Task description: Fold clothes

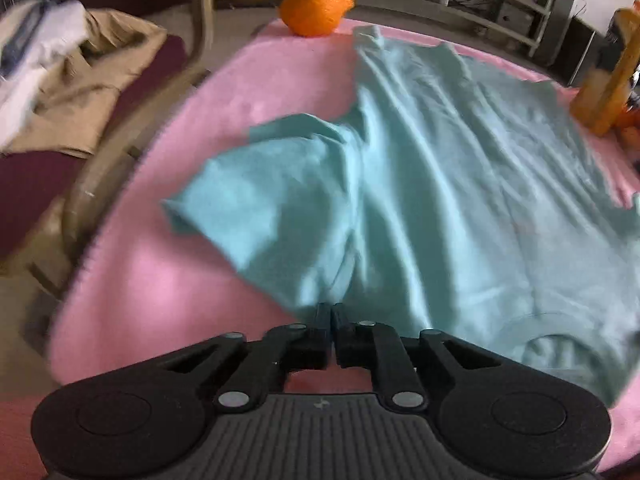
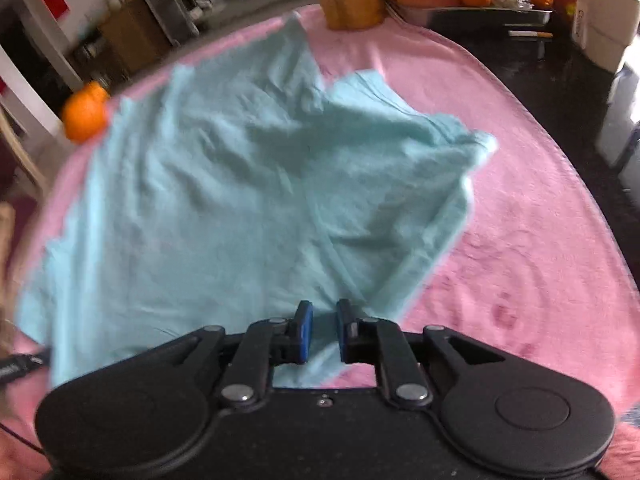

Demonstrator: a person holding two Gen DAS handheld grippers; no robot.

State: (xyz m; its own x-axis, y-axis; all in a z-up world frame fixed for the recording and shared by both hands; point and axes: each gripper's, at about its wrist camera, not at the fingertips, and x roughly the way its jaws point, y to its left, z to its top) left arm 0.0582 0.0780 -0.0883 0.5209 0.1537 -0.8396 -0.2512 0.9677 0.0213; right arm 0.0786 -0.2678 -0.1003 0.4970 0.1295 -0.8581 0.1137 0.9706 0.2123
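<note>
A light blue T-shirt (image 1: pixel 440 184) lies spread on the pink blanket (image 1: pixel 168 288), filling the middle of both views. The left gripper (image 1: pixel 332 312), at the lower centre, has its jaws pressed together on the shirt's near edge. The right gripper (image 2: pixel 325 308) has its jaws a little apart with shirt cloth between them; an orange (image 1: pixel 316 8) sits at the top.

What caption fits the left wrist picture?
Left claw pinches a light blue T-shirt on a pink blanket.

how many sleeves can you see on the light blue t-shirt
2. One sleeve lies spread on the pink blanket ahead of the left gripper; the other sleeve spreads out beyond the right gripper.
</note>
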